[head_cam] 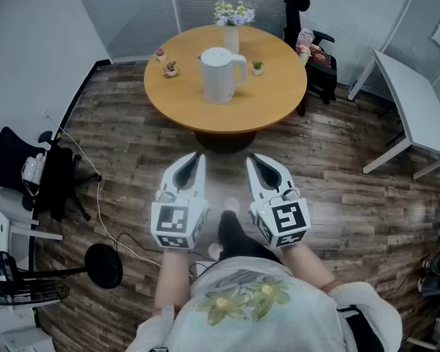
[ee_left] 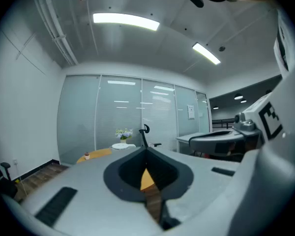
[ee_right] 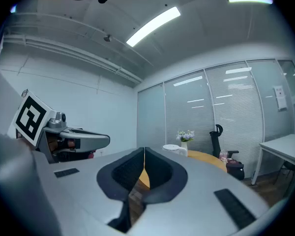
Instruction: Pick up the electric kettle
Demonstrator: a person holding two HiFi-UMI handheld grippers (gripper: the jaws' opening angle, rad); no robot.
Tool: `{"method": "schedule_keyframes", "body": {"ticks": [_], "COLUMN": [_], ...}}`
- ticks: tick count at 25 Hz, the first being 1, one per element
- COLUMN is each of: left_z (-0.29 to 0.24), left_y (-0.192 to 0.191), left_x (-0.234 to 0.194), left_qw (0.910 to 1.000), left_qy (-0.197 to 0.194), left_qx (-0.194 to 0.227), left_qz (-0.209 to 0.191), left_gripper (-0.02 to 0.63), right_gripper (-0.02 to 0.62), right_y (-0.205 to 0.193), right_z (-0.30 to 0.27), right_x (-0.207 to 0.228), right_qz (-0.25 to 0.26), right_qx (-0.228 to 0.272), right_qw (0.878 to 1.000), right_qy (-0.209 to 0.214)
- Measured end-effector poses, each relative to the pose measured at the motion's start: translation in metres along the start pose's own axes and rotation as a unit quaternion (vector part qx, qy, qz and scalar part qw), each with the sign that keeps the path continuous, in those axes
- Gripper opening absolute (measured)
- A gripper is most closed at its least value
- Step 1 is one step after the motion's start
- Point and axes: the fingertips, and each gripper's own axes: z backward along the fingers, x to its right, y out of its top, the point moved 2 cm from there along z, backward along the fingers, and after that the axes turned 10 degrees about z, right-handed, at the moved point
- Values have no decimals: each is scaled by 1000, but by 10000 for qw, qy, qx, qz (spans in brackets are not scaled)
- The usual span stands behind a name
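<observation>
Table (head_cam: pixel 279 112), round and wooden, stands on a plank floor (head_cam: pixel 352 189) ahead of the person, with the white kettle (head_cam: pixel 220 75) upright near its middle, handle to the right, and a vase of flowers (head_cam: pixel 232 22) just behind it. The left gripper (head_cam: pixel 197 157) and right gripper (head_cam: pixel 252 159) hover side by side over the floor, well short of the table. Each has its jaws pressed together on nothing.

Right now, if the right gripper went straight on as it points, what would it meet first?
Nothing close: the shut right gripper points level toward the round table. It would probably meet the table's near edge or the white kettle first; height is unclear.
</observation>
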Motion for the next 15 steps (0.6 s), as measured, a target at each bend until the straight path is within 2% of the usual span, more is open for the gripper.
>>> {"method": "schedule_keyframes", "body": {"ticks": [7, 15], "left_z": [-13, -31], "left_y": [-5, 0], "left_x": [-7, -29], "left_qw": [9998, 9996], "left_qy": [-70, -125], "left_qx": [-135, -24], "left_qz": [-127, 242], "left_gripper": [5, 20], "right_gripper": [23, 34], "right_y": [-4, -9], "right_z": [-9, -31], "right_x": [4, 8], "right_qz": [-237, -201], "right_qx": [94, -27], "right_qw": [9997, 9998], "right_qy": [-20, -24]}}
